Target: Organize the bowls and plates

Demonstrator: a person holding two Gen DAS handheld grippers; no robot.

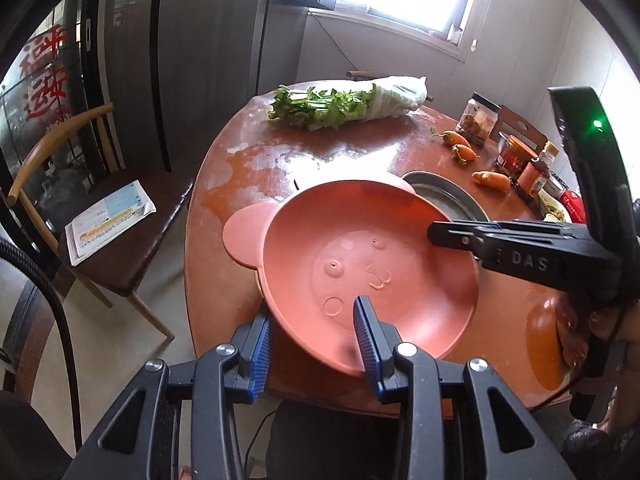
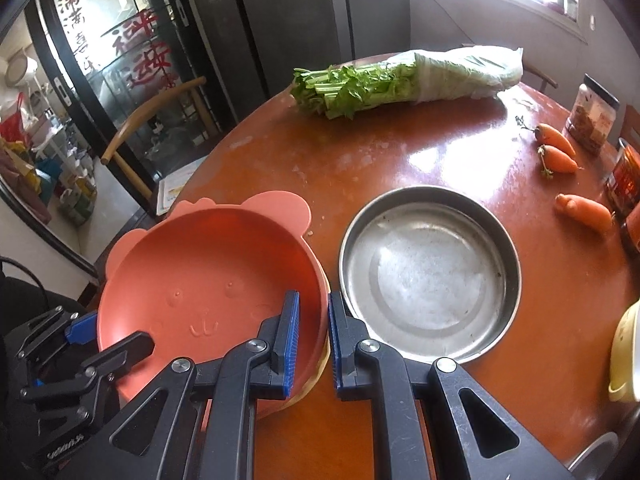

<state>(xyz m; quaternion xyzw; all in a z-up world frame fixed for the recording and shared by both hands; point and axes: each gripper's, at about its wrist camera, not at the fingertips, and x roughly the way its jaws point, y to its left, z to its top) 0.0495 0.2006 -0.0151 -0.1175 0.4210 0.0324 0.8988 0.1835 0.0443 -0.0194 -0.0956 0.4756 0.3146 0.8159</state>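
Round red-brown table [image 2: 400, 152] bearing celery and carrots toward twelve o'clock; left gripper [image 1: 316, 344] and right gripper [image 2: 314, 340] both pinching opposite rims of pink bear plate [image 2: 208, 280], sharing its weight, probably lowering it level at nine o'clock of steel plate [image 2: 430, 276].

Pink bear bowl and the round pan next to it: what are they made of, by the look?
Pink bear bowl: looks like moulded plastic or silicone, matte. Signs: uniform colour, soft sheen, a face raised in the base, ears moulded into the rim. Which of the two I cannot tell.

Round pan: metal, likely stainless steel. Signs: grey, reflective wall, bright glare, a dull scuffed base.
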